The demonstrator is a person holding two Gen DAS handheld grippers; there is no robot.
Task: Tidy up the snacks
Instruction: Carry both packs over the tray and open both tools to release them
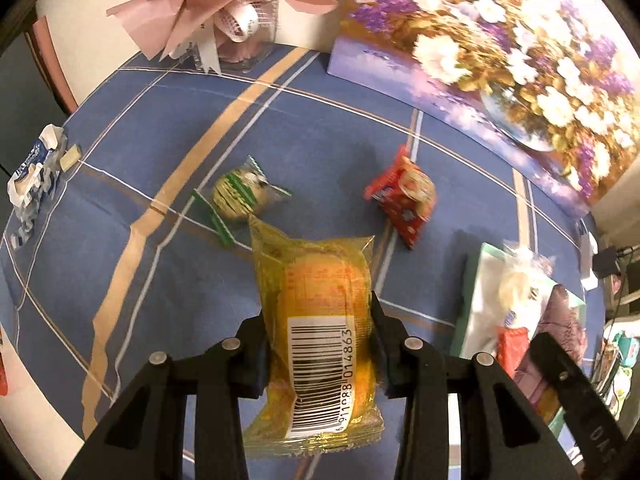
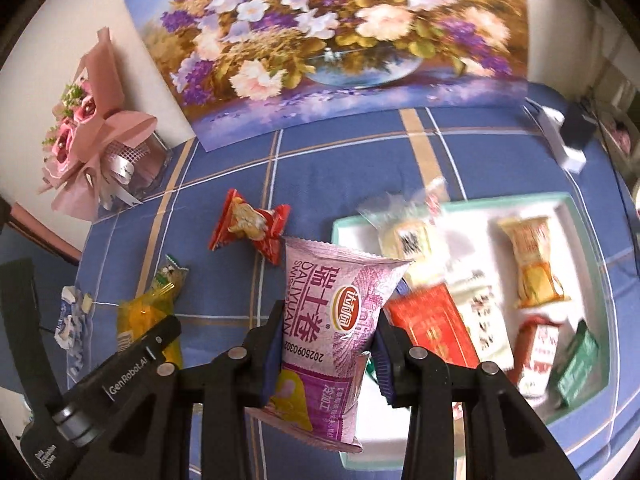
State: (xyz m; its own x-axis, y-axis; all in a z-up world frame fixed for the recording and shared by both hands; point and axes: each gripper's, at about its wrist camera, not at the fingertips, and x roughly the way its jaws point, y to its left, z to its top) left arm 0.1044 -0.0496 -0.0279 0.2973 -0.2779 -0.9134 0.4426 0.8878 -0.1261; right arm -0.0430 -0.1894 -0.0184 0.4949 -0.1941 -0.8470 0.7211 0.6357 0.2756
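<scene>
My left gripper [image 1: 318,312] is shut on a yellow wrapped cake [image 1: 320,320] with a barcode, held above the blue checked tablecloth. My right gripper [image 2: 326,320] is shut on a purple Swiss-roll packet [image 2: 328,320], held left of the pale green-rimmed white tray [image 2: 584,216]. The tray holds several snacks, among them a red packet [image 2: 432,328] and a yellow cake [image 2: 532,264]. On the cloth lie a green-striped snack [image 1: 240,196] and a red snack [image 1: 404,196]. The same red snack [image 2: 250,224] shows in the right wrist view. The left gripper [image 2: 132,344] with its yellow cake [image 2: 140,316] appears at the lower left there.
A flower painting [image 2: 320,40] leans against the wall at the back. A pink bouquet [image 2: 92,128] stands at the back left. A crumpled blue-and-white wrapper [image 1: 34,176] lies at the table's left edge. A dark device [image 2: 576,128] and white box sit at the far right.
</scene>
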